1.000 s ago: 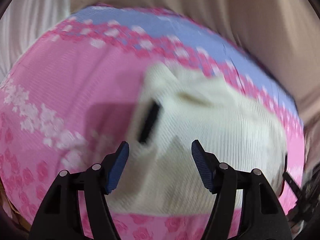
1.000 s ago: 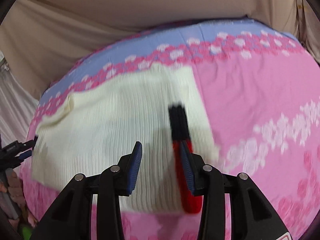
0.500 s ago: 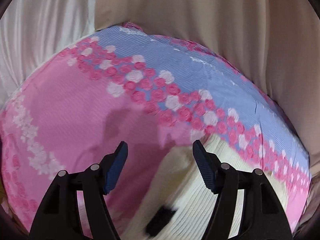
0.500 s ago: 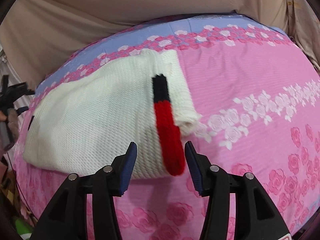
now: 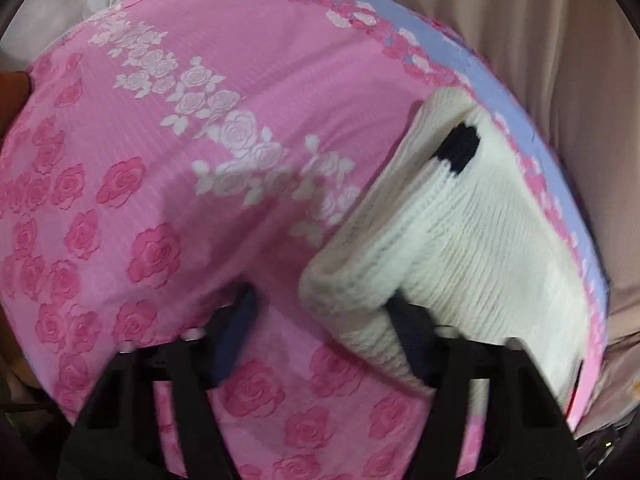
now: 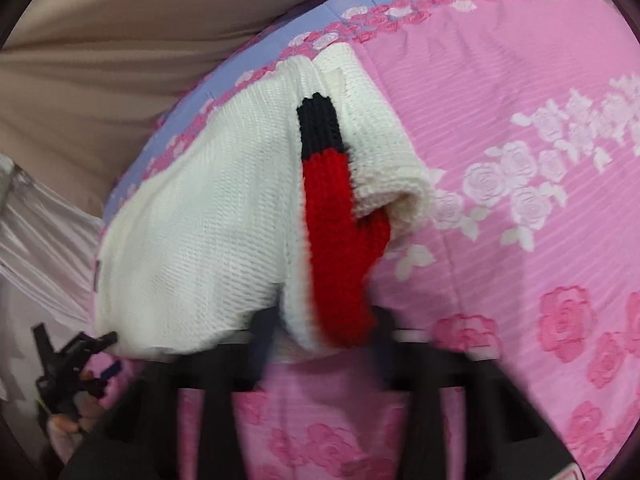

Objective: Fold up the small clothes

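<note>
A white knit garment (image 5: 480, 248) lies folded on a pink rose-patterned sheet (image 5: 160, 160), with a black patch (image 5: 458, 152) on top. My left gripper (image 5: 320, 336) points down at its near corner. The jaws are closing but still stand wide, and the corner rests against the right finger only. In the right wrist view the garment (image 6: 208, 220) carries a red and black strip (image 6: 332, 240). My right gripper (image 6: 326, 332) is closing, and its pads pinch the bunched near edge with the strip's red end in it.
The sheet (image 6: 520, 100) has a blue border along its far side. Beige curtain (image 5: 560, 60) hangs behind it. The other black gripper (image 6: 72, 364), held in a hand, shows at the garment's left end in the right wrist view.
The left gripper swung back down from the bare sheet to the garment's corner. The right gripper dropped onto the near edge and closed on it, bunching up the cloth and red strip.
</note>
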Motion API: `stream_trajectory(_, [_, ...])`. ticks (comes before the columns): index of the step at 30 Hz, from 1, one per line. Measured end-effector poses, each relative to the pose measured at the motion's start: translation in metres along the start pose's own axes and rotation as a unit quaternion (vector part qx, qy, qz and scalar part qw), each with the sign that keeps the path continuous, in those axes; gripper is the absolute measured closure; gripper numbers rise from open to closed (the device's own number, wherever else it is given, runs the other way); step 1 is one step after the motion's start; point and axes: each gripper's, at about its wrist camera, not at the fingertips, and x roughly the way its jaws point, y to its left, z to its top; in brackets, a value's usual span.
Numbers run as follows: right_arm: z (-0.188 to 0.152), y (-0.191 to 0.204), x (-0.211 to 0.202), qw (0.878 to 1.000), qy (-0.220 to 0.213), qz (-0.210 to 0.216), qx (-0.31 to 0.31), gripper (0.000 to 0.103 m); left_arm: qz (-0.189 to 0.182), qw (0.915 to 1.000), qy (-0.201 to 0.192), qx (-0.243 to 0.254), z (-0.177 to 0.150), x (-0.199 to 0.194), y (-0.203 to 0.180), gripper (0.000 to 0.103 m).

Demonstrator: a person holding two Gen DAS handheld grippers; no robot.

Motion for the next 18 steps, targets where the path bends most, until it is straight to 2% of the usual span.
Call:
stream_trajectory(1, [0.004,0.005,-0.010,1.000,-0.013,0.009,-0.008,0.089,-0.029,0.9993,0.025,-0.004,0.006,0.003,-0.001,0.087])
stream_trajectory(3, [0.008,0.018,-0.034,0.999,-0.032,0.002,-0.043,0.090,-0.037,0.9988,0.030,-0.013,0.012,-0.007,0.001,0.091])
stream_trajectory(7, [-0.002,0.022,-0.080,0.996,-0.039,-0.010,-0.081,0.090,-0.053,0.9972,0.029,0.044,0.004,-0.050,-0.002,0.093])
stream_trajectory(10, [-0.031,0.009,-0.096,0.994,-0.018,-0.042,-0.102,0.090,-0.043,0.9955,0.042,0.072,-0.016,-0.068,0.007,0.093])
stream_trajectory(13, [-0.073,-0.021,-0.090,0.994,0.024,-0.063,-0.087,0.090,-0.028,0.9935,0.079,0.078,-0.046,-0.066,0.027,0.093])
stream_trajectory(16, [-0.102,-0.043,-0.074,0.991,0.057,-0.085,-0.083,0.089,0.014,0.9887,0.105,0.105,-0.079,-0.053,0.042,0.093])
stream_trajectory(18, [-0.106,-0.053,-0.072,0.994,0.054,-0.072,-0.068,0.087,0.038,0.9861,0.113,0.116,-0.092,-0.049,0.048,0.093])
